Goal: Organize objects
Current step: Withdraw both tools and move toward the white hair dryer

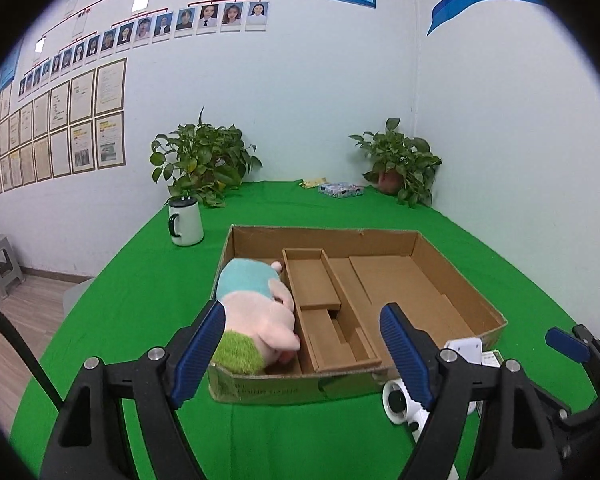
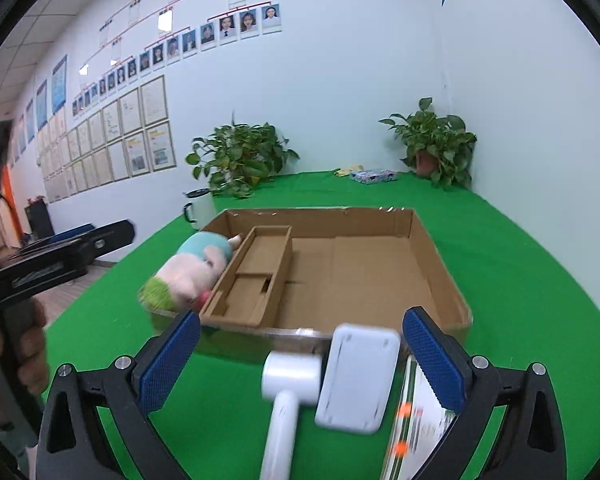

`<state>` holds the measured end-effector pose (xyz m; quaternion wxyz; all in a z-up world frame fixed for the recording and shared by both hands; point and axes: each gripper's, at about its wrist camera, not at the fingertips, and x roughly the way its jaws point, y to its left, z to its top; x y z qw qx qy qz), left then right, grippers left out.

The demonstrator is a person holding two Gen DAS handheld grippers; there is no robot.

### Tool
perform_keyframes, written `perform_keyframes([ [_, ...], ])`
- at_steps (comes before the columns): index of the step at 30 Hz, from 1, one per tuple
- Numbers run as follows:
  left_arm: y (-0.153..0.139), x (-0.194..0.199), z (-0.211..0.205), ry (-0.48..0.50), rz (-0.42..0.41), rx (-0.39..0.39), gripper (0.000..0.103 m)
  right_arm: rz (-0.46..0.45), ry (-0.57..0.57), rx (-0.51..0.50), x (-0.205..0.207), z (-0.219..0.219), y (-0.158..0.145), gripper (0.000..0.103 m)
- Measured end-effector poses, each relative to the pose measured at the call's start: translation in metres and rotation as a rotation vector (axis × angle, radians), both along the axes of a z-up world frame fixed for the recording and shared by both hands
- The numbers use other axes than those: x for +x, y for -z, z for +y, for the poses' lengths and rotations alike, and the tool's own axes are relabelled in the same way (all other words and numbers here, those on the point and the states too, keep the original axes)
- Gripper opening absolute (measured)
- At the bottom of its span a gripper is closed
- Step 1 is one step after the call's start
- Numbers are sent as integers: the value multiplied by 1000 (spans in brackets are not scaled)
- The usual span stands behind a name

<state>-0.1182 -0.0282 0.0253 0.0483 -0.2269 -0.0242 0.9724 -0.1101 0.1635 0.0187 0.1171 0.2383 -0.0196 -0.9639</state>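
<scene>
A soft plush toy (image 1: pixel 256 312), pink with a teal back and a fuzzy green end, lies in the left compartment of the shallow corrugated cardboard box (image 1: pixel 456 276) on the green cloth table (image 1: pixel 140 280), beside a narrow cardboard divider tray (image 1: pixel 320 312). The left gripper (image 1: pixel 306 354) has its ribbed blue pads spread apart, holding nothing. Only the right view shows the smooth white plastic brush (image 2: pixel 340 380) whole, between the right gripper's (image 2: pixel 300 364) parted pads, with a printed packet (image 2: pixel 416 432) beside it

Both the left gripper (image 1: pixel 304 354) and the right gripper (image 2: pixel 300 364) have black plastic arms with silver round screws and blue ribbed pads (image 2: pixel 168 364), and a bare-skinned hand (image 2: pixel 30 360) shows at the edge.
</scene>
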Motion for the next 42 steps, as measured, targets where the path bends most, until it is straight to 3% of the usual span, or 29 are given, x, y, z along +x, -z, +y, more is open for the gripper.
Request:
perform_keyframes([
  [3,7,9,4,-4,-23,18,80,-4,-28,-10,25,3,11,102],
  [9,21,25,8,-7,-69,45,80,-89,-78,-67,34,6,36,102],
  [21,40,30,7,16,-120,83,80,-137,-130,-51,40,-9,59,101],
  [31,51,14,21,148,-200,164,80,-190,-135,-38,31,-12,68,100],
  [42,80,-5,36,301,-378,279,79,-303,-164,-10,14,-29,93,92],
])
